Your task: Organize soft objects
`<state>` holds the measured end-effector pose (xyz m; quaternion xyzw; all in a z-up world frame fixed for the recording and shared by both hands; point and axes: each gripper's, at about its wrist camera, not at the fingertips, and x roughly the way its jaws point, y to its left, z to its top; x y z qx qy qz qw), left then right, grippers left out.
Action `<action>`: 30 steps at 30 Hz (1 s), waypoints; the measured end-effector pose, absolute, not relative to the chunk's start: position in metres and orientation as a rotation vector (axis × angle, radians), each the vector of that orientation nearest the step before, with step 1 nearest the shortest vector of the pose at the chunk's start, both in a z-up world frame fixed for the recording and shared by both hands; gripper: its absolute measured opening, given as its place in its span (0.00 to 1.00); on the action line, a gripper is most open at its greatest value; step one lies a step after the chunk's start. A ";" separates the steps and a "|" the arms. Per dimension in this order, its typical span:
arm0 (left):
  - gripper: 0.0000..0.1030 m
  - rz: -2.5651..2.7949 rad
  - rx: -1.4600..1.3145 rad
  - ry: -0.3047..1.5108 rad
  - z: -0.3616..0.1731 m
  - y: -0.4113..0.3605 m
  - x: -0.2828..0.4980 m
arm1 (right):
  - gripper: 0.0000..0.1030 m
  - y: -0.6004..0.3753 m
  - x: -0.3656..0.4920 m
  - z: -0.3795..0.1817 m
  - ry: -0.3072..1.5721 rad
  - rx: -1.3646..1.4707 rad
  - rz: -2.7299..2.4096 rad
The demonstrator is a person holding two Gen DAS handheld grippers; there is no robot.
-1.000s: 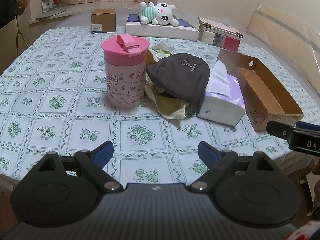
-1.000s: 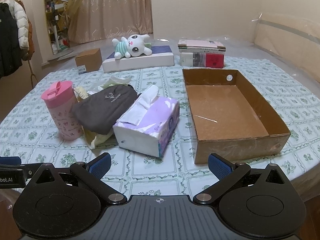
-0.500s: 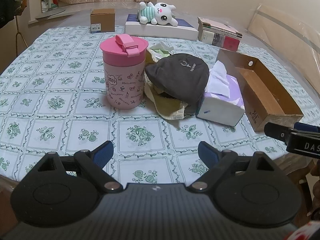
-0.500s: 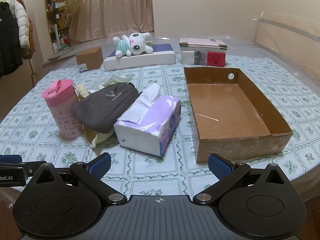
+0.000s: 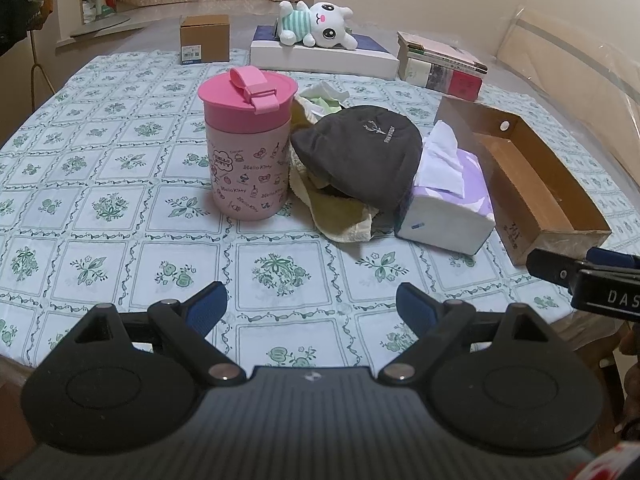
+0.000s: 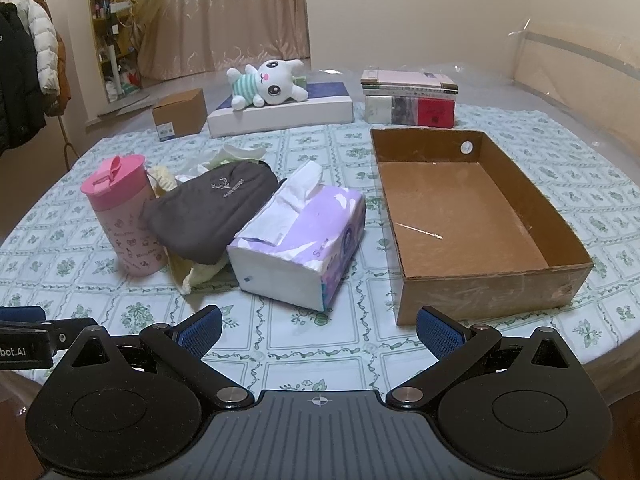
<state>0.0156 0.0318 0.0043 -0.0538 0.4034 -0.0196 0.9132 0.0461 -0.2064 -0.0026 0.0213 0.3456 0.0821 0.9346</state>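
Nothing is shifting since earlier frames | left wrist: left gripper [image 5: 312,300] hovering released; dark grey beanie [image 5: 360,156] lying beside pink lidded plastic cup [image 5: 248,140] | right wrist: right gripper [image 6: 319,326] hanging unclenched; brown cardboard box [image 6: 496,288] sitting well right of cup

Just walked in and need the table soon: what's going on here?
A person holds two grippers over the near table edge, left and right, both open and empty. Nothing is being handled. A dark hat lies on cloths between a pink cup and a tissue pack. The cardboard box holds no soft things yet.
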 end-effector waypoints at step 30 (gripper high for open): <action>0.88 -0.033 -0.102 0.844 -0.021 0.042 0.071 | 0.99 -0.202 0.095 -0.001 0.651 0.021 0.286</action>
